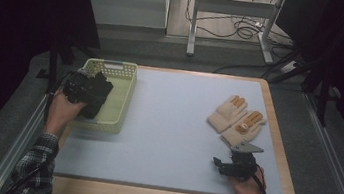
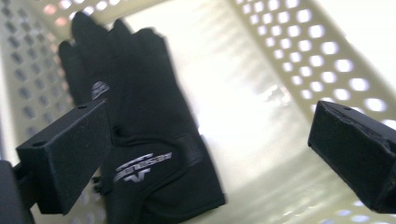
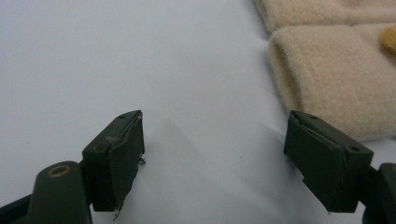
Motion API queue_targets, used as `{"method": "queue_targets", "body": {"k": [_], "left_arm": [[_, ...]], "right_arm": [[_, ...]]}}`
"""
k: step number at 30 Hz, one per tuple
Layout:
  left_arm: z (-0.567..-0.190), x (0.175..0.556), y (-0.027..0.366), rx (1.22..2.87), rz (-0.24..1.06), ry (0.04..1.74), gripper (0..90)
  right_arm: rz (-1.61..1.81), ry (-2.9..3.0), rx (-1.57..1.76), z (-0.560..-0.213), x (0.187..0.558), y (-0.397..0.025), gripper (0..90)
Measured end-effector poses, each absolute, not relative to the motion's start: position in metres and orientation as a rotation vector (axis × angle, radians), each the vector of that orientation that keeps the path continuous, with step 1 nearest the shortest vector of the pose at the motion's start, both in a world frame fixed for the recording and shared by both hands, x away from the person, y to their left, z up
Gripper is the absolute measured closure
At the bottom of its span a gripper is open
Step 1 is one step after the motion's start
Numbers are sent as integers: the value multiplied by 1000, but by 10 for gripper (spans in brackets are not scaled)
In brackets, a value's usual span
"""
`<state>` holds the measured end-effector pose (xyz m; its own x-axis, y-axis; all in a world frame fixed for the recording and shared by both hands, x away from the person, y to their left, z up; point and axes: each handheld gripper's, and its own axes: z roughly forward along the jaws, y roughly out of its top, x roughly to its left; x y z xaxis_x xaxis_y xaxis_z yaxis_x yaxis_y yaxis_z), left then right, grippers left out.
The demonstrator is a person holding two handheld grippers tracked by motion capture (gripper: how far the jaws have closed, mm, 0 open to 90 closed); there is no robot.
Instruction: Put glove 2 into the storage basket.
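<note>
high view has your left gripper [image 1: 91, 91] hanging over the yellow basket [image 1: 121, 101] at the left edge of the blue mat [image 1: 170, 132]. left gripper view looks down into that basket: your jaws stand spread wide, pinching nothing, and the black gloves [image 2: 144, 135] lie flat on the basket floor between and under them, closer to the left jaw, fingers pointing away from you. the basket's holed walls rise on both sides.

your right gripper [image 1: 235, 167] rests low on the mat near the right front corner, just short of the tan gloves [image 1: 235, 119], which lie side by side on the mat with orange fingertips. right gripper view shows those jaws spread apart too, holding nothing, with the cuff of the nearer tan glove [image 3: 336, 88] just ahead of the right jaw, not touching it.
</note>
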<state>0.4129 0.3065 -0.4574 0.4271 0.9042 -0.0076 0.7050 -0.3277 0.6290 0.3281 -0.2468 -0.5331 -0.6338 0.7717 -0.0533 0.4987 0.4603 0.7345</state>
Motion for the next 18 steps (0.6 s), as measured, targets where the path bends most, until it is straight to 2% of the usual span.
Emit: {"method": "queue_targets", "body": {"k": [18], "left_arm": [[-457, 365, 247, 2123, 456, 1067, 4]], "right_arm": [[984, 2336, 1073, -533, 328, -247, 198]]}}
